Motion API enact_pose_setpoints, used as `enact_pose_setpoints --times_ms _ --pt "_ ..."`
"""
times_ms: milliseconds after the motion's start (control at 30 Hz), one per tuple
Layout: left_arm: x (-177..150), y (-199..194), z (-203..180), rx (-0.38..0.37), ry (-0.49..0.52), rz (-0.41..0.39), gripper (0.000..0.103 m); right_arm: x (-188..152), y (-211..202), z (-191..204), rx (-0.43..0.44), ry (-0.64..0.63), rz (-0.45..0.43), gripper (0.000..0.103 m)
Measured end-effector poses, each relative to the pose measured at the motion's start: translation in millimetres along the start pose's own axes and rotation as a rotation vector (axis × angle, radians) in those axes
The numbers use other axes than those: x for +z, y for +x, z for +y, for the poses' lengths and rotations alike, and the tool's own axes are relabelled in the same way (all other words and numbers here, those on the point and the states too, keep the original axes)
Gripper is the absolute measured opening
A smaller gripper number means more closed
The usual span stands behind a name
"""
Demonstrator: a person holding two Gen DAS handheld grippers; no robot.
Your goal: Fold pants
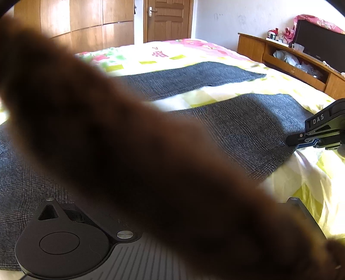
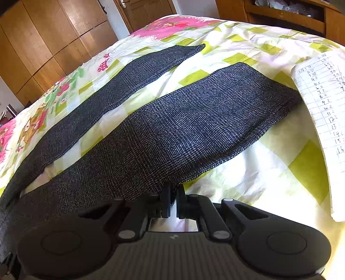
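Left wrist view is largely blocked by a blurred brown shape [image 1: 133, 137] lying close across the lens; what it is cannot be told. The left tongs [image 1: 194, 215] are hidden behind it, so their state cannot be told; only part of the housing is seen. Dark grey checked pants [image 1: 248, 125] are spread flat on a bed [image 1: 172, 56] covered with a yellow-green and pink patterned sheet, the two legs lying apart with sheet visible between them. At the outer edge of the nearer leg, the right tongs [image 1: 290, 141] are seen meeting the cloth. In the right wrist view the right tongs [image 2: 172, 204] are drawn together on the edge of that same pants [image 2: 172, 129] leg, with fabric caught between the pads. A sheet of lined paper [image 2: 325, 120] with handwritten numbers is noted on the bed just beside the hem of the nearer leg. Beyond the bed, a wooden wardrobe [image 1: 86, 21] and a wooden door [image 1: 168, 19] are recorded, and a wooden shelf unit [image 1: 291, 62] stands beside the bed.
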State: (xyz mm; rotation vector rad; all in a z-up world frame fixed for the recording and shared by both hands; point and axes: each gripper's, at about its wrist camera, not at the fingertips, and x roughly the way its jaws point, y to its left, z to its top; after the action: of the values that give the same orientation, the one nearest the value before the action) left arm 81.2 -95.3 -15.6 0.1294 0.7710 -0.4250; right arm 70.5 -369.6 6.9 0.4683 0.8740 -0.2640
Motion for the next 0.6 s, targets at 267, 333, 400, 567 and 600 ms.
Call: enact_pose_setpoints --times_ms 267,333,400,567,600 --pt "-9 -38 26 0.016 0.043 -0.053 0.103 -13 -33 31 -0.091 -0.169 -0.076 0.024" --pt "-12 -52 49 0.043 0.051 -0.070 0.103 -23 -41 50 -0.141 -0.272 -0.115 0.026" --pt "-16 -63 74 0.095 0.062 -0.073 0.103 -31 -44 69 -0.153 -0.353 -0.126 0.026" --pt "-27 -70 137 0.165 -0.019 -0.008 0.103 -51 -46 113 -0.101 -0.499 -0.106 0.026" --pt "-30 -67 148 0.153 -0.042 0.027 0.102 -52 -48 121 -0.074 -0.526 -0.110 0.026"
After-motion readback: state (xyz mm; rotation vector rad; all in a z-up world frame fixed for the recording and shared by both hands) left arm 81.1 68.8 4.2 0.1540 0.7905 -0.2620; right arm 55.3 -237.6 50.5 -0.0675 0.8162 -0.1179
